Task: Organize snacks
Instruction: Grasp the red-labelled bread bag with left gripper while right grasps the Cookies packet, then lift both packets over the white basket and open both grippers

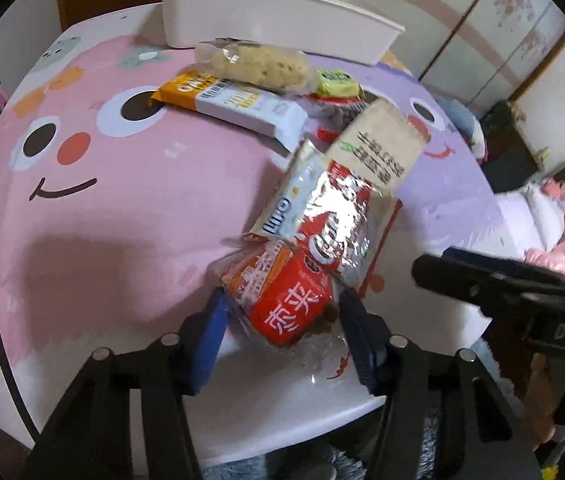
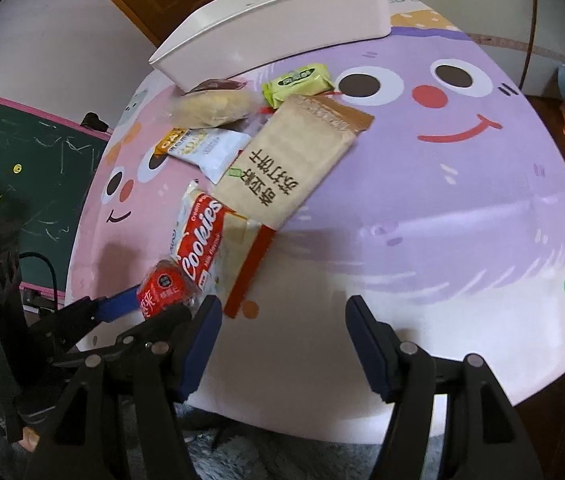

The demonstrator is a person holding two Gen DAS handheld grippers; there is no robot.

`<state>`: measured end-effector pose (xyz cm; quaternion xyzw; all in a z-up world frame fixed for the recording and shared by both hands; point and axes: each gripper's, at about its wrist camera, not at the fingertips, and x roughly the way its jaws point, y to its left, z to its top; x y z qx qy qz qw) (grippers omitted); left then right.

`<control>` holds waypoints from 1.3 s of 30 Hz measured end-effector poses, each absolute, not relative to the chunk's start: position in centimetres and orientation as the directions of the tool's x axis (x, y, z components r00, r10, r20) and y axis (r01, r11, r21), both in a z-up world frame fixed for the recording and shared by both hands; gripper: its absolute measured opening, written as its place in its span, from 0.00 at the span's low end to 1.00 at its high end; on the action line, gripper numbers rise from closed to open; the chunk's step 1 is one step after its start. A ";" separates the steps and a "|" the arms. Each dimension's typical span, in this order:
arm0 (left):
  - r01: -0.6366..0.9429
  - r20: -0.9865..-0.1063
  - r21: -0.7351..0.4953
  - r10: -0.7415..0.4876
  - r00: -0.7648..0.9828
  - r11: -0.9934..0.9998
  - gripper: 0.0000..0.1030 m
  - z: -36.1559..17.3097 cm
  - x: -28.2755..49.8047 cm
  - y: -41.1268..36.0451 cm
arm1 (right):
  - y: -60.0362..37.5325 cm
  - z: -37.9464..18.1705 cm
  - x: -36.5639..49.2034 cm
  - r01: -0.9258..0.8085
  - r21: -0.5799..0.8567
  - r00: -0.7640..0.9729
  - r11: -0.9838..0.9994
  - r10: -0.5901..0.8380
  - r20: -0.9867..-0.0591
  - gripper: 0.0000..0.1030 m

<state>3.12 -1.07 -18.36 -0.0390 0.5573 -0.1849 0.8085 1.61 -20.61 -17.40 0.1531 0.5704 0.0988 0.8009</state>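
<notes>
Left gripper: matte black plastic linkage arms, round silver pivot pins at the joints, flat blue rubber pads on the finger insides. Right gripper: same black frame, silver pins, dark navy pads. "DAS" in pale letters on its black body, seen from the left wrist.

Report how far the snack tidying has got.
Done: nothing visible; no snack shows above the white bin's rim, though its inside is hidden. In hand: the left gripper straddles the small red packet at the near edge, pads about touching. The right gripper is open over bare mat. Left: Cookies pack, beige cracker pack, oat bar, rice cake, green sweet.
</notes>
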 end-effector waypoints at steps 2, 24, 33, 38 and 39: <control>0.229 -0.881 -0.271 -0.337 0.333 0.935 0.51 -18.1 3.5 -0.2 | -20.3 -17.8 2.0 0.022 0.365 0.318 0.931 0.340 -0.885 0.63; 0.126 -0.836 -0.359 -0.379 0.396 0.925 0.51 -18.4 4.1 5.0 | -15.2 -16.0 2.7 -0.129 0.198 0.443 0.972 0.235 -0.865 0.05; 0.239 -0.798 -0.242 -0.333 0.503 0.940 0.51 -15.5 2.9 3.1 | -14.2 -11.9 1.9 -0.182 0.086 0.575 0.980 0.177 -0.799 0.04; 0.291 -0.759 -0.169 -0.312 0.571 0.942 0.51 -12.7 2.9 1.8 | -15.0 -9.7 2.3 -0.167 0.082 0.649 0.983 0.172 -0.741 0.04; 0.293 -0.752 -0.162 -0.310 0.581 0.942 0.51 -12.1 3.1 1.7 | -15.3 -9.5 2.7 -0.163 0.083 0.651 0.983 0.171 -0.740 0.04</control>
